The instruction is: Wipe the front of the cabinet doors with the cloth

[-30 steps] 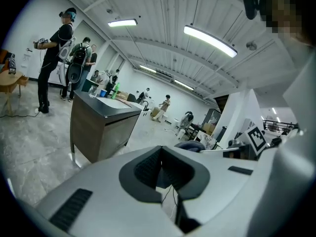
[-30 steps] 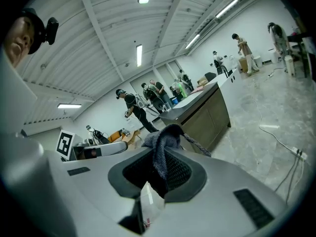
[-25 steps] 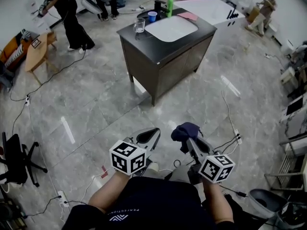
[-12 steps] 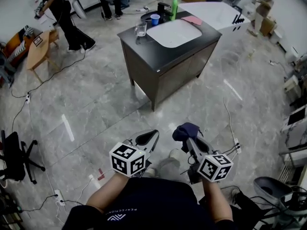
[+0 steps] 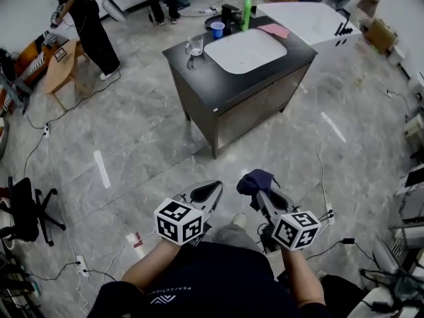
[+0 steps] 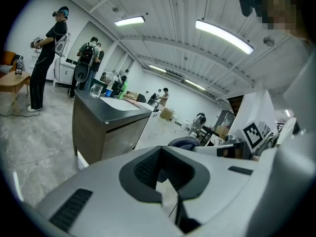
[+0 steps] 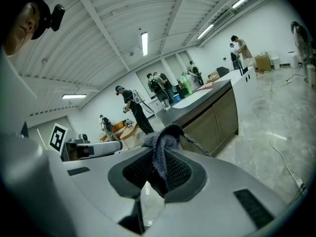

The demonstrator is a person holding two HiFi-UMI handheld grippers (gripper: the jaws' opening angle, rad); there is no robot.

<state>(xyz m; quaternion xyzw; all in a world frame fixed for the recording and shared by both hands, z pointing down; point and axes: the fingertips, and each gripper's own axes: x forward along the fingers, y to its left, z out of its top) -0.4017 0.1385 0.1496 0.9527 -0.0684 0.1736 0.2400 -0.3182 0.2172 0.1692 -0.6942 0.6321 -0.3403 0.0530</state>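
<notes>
cloth [image 5: 256,179]: dark, bunched, clenched in the right gripper [image 5: 256,192] above the floor | cabinet [image 5: 255,108]: well apart ahead, doors closed | left gripper [image 5: 209,191]: jaws together, nothing between | cabinet's surface: glass [image 5: 194,46], green bottle [image 5: 247,12]

The person holds both bare forearms [image 5: 149,270] low in front of the body, bent at the elbows, with the two tools side by side, near each other and pointing forward. The left grey two-jaw gripper [image 5: 211,189], with its white cube of black square markers [image 5: 177,222] at the rear, has its jaws brought together with nothing between them. The right grey two-jaw gripper [image 5: 257,192], with a like marker cube [image 5: 295,229], has its jaws closed on a dark blue terry cloth [image 5: 256,179], which bunches above the jaw tips.
</notes>
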